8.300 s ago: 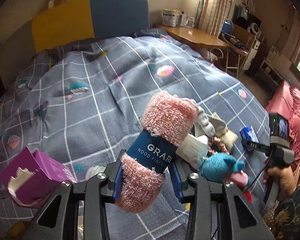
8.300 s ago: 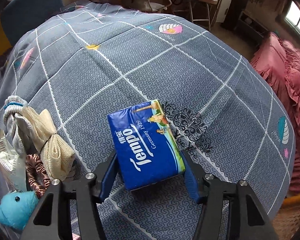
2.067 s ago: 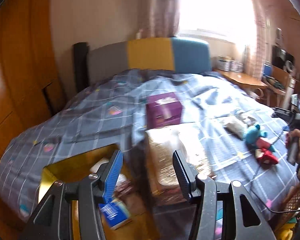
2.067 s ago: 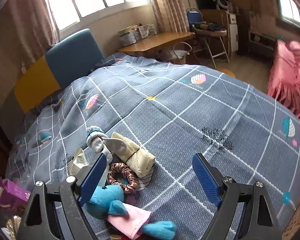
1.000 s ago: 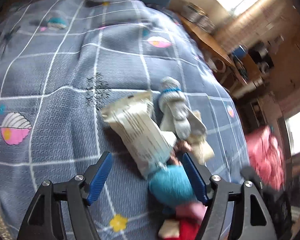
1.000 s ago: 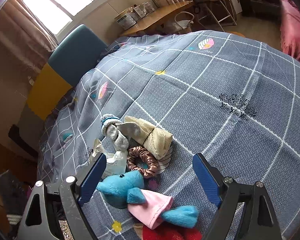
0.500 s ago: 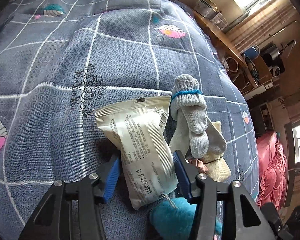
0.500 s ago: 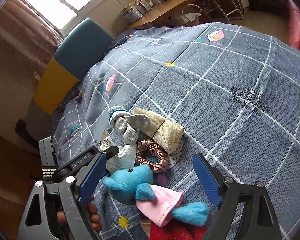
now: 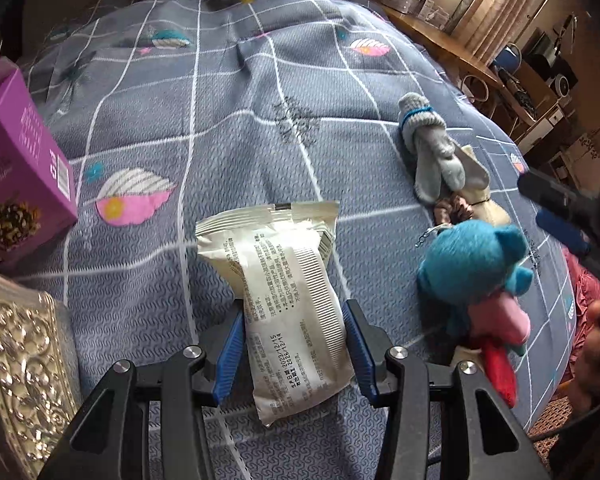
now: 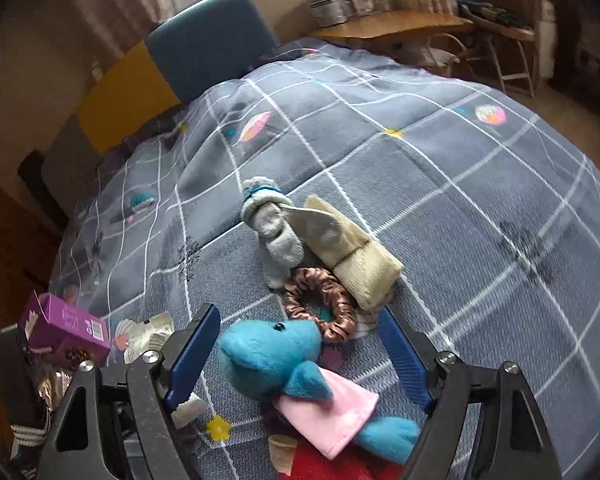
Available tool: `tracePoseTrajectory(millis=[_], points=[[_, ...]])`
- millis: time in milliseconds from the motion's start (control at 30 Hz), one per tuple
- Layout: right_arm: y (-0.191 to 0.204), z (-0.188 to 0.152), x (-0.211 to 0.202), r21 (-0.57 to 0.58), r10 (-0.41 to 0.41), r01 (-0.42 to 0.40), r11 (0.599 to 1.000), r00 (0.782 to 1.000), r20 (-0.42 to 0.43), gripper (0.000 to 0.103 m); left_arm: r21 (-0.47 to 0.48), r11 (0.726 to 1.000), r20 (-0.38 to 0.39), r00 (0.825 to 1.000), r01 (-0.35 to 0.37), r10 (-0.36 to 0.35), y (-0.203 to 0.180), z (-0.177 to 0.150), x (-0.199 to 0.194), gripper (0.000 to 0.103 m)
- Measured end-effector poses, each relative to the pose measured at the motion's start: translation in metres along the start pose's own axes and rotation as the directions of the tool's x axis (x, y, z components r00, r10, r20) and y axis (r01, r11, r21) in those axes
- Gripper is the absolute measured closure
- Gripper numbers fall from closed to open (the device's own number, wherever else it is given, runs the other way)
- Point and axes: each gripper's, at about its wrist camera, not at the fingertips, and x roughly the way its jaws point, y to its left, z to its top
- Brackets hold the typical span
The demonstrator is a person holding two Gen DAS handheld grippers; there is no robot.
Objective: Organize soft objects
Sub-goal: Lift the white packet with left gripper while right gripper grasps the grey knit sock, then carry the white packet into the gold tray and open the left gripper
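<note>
Both jaws have just been closing: left jaws (image 9: 295,344) pinch the white packet (image 9: 284,292) on the bed (image 9: 228,92); right jaws (image 10: 300,354) stand wide around the blue plush (image 10: 272,350), not yet touching. Near the bed's middle, the sock (image 10: 272,224), beige roll (image 10: 356,252) and scrunchie (image 10: 320,300) are left to sort. I judge the job partway done.
</note>
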Motion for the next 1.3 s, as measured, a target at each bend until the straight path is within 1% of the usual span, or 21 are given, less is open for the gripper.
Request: tracePoseTrajectory(millis=[33,133,233,333,400,433,467,500,533,567,667,700,800,867,900,967,1033,1133,1233,1300], points=[[0.008,0.008,0.005,-0.05,-0.017,0.017,0.999,1.0,0.003,0.025,-0.013,1.0,0.009,1.0,0.006,-0.006,0.003,-0.003,0.002,0.055],[0.025,0.034,0.028,-0.161,-0.062,0.059,0.985,0.998,-0.01,0.033,-0.031,0.999,0.014,1.0,0.009,-0.008,0.009,-0.006,0.004,0.055],[0.037,0.055,0.065,-0.25,-0.135,0.12,0.961,0.99,-0.046,0.034,-0.045,0.999,0.009,1.0,0.024,-0.023,0.014,-0.006,0.007,0.055],[0.043,0.067,0.101,-0.28,-0.171,0.136,0.95,0.98,-0.105,0.034,-0.05,0.998,0.01,1.0,0.029,-0.028,0.015,-0.004,0.009,0.055],[0.046,0.068,0.119,-0.29,-0.186,0.143,0.946,0.974,-0.127,0.034,-0.04,0.999,0.018,1.0,0.022,-0.022,0.013,-0.004,0.009,0.055],[0.048,0.067,0.127,-0.298,-0.192,0.144,0.944,0.972,-0.136,0.036,-0.035,0.999,0.022,1.0,0.018,-0.017,0.012,-0.005,0.009,0.055],[0.05,0.066,0.133,-0.308,-0.211,0.157,0.938,0.966,-0.148,0.056,-0.032,0.999,0.025,1.0,0.014,-0.014,0.011,-0.004,0.01,0.056],[0.05,0.065,0.136,-0.313,-0.221,0.165,0.935,0.963,-0.153,0.062,-0.029,0.999,0.029,1.0,0.012,-0.012,0.01,-0.004,0.01,0.056],[0.052,0.065,0.133,-0.316,-0.216,0.163,0.935,0.967,-0.138,0.065,-0.026,1.0,0.032,0.999,0.012,-0.011,0.01,-0.004,0.01,0.056],[0.054,0.067,0.126,-0.316,-0.202,0.155,0.936,0.972,-0.123,0.071,-0.024,1.0,0.037,0.999,0.01,-0.009,0.009,-0.005,0.011,0.056],[0.063,0.075,0.092,-0.319,-0.147,0.13,0.939,0.989,-0.03,0.071,-0.022,1.0,0.06,0.998,0.003,-0.001,0.008,-0.005,0.012,0.057],[0.065,0.078,0.079,-0.313,-0.118,0.11,0.943,0.993,-0.006,0.071,-0.023,1.0,0.063,0.998,0.0,0.001,0.007,-0.005,0.012,0.057],[0.073,0.08,0.045,-0.3,-0.034,0.04,0.953,0.999,0.025,0.071,-0.022,1.0,0.039,0.999,0.0,0.001,0.007,-0.003,0.009,0.061],[0.076,0.074,0.027,-0.282,0.001,0.003,0.959,1.0,0.014,0.071,-0.026,1.0,0.024,1.0,0.008,-0.007,0.007,0.003,0.005,0.064],[0.075,0.069,0.019,-0.268,0.024,-0.02,0.963,1.0,0.009,0.071,-0.02,1.0,0.03,1.0,0.006,-0.005,0.008,0.008,0.001,0.064],[0.074,0.055,0.005,-0.24,0.076,-0.078,0.968,0.997,-0.016,0.071,-0.012,1.0,0.061,0.998,-0.002,0.003,0.008,0.022,-0.012,0.064],[0.073,0.035,-0.005,-0.231,0.115,-0.121,0.966,0.993,-0.038,0.071,-0.023,1.0,0.096,0.995,0.009,-0.007,0.011,0.041,-0.03,0.064],[0.072,0.004,-0.013,-0.23,0.126,-0.141,0.963,0.989,-0.078,0.071,-0.028,0.999,0.161,0.987,0.023,-0.018,0.014,0.076,-0.064,0.064],[0.08,-0.027,-0.012,-0.267,0.145,-0.18,0.947,0.979,-0.145,0.071,-0.035,0.999,0.231,0.973,0.034,-0.025,0.02,0.111,-0.101,0.064],[0.097,-0.05,-0.006,-0.334,0.152,-0.212,0.918,0.968,-0.197,0.071,-0.054,0.998,0.273,0.962,0.018,-0.003,0.034,0.13,-0.125,0.064]])
